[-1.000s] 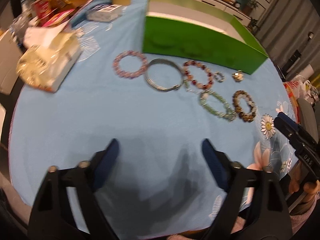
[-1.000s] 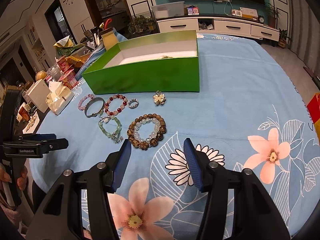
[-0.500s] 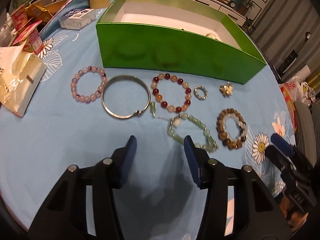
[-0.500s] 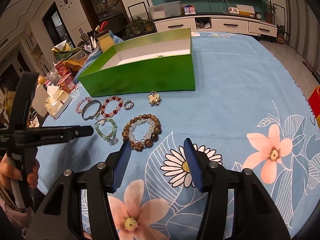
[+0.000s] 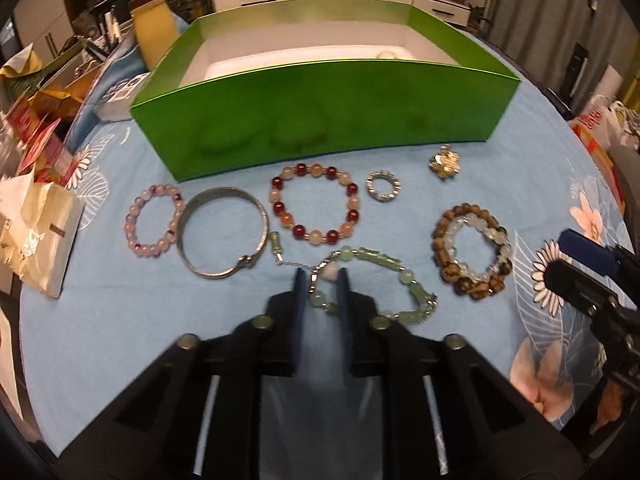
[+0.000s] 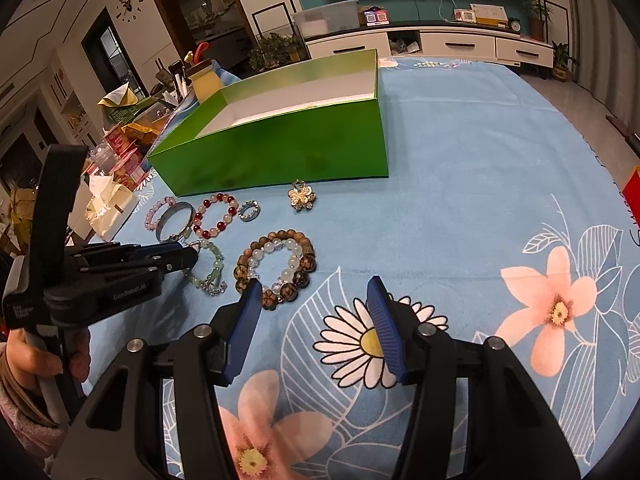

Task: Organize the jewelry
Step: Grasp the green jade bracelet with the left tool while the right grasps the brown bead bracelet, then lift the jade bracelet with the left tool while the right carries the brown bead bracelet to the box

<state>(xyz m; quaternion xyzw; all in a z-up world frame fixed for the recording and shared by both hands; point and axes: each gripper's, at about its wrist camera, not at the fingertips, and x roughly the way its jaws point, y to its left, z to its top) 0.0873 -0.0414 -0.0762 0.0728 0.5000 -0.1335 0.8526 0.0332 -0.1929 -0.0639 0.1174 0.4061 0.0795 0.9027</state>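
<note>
A pale green jade bracelet [image 5: 406, 277] lies on the blue flowered cloth in front of the green box [image 5: 320, 120]. My left gripper [image 5: 321, 276] is closing on its left end, with a white bead and a silver link filling the narrow gap between the pads. In the right wrist view the left gripper [image 6: 192, 256] reaches in from the left over that bracelet [image 6: 216, 265]. My right gripper [image 6: 314, 296] hangs open over a daisy print, nothing between its fingers, just right of the brown and clear bead bracelets [image 6: 276, 268].
Beside the green bracelet lie a pink bead bracelet [image 5: 154, 220], a silver bangle [image 5: 222, 236], a red and cream bead bracelet [image 5: 314, 202], a small ring [image 5: 383, 186] and a gold flower brooch [image 5: 444, 160]. Boxes and tissue packs [image 5: 36, 232] crowd the cloth's left edge.
The left gripper moved forward and right across the cloth to the green bracelet, and its jaws narrowed from wide open onto the bracelet's end. The right gripper stayed put.
</note>
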